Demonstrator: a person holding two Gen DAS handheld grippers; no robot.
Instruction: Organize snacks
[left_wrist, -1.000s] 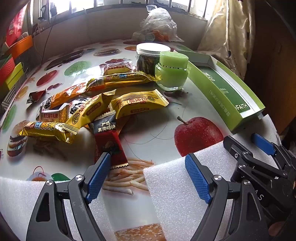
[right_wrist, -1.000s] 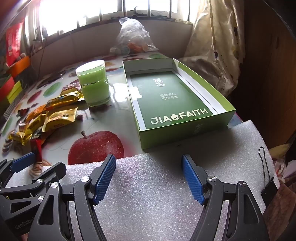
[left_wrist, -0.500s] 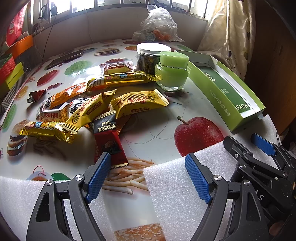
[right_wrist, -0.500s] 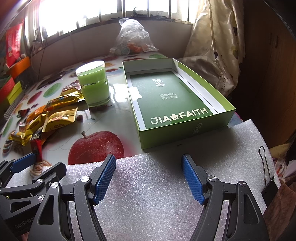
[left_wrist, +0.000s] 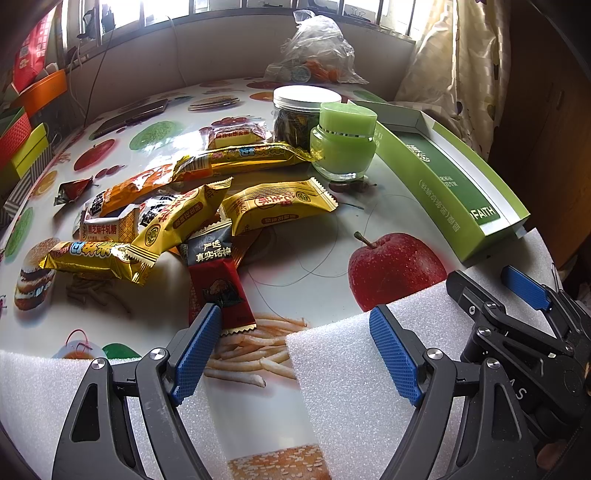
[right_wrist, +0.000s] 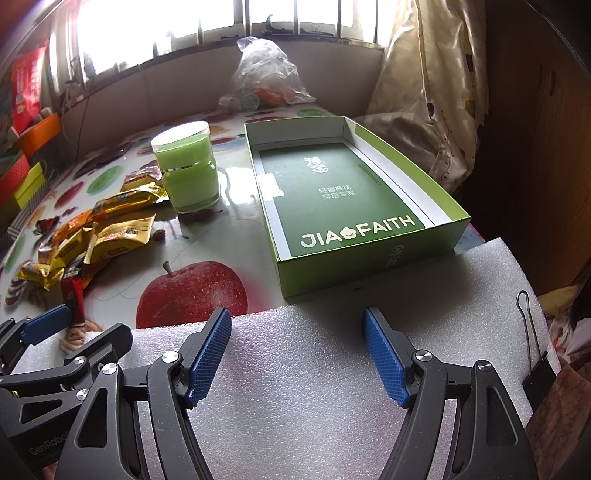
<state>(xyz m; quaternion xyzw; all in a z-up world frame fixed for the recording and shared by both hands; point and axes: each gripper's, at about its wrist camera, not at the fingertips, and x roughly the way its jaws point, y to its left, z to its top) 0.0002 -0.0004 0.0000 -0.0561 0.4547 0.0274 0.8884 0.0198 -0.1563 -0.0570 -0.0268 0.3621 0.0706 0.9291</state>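
Note:
A heap of wrapped snacks (left_wrist: 177, 218) lies on the fruit-print table, mostly yellow and orange packets, with a red and black packet (left_wrist: 218, 284) nearest me. My left gripper (left_wrist: 295, 325) is open just short of that red packet, over the table's front edge. An open green box (right_wrist: 351, 206) sits to the right, nothing loose inside. My right gripper (right_wrist: 297, 325) is open above white foam (right_wrist: 314, 369), short of the box's front wall. The snack heap (right_wrist: 92, 232) shows at the left of the right wrist view.
A green jar (left_wrist: 343, 147) and a white-lidded clear jar (left_wrist: 295, 118) stand between snacks and box. A plastic bag (right_wrist: 258, 81) sits at the back. Coloured boxes (left_wrist: 26, 125) line the far left. A black binder clip (right_wrist: 532, 365) lies on the foam at right.

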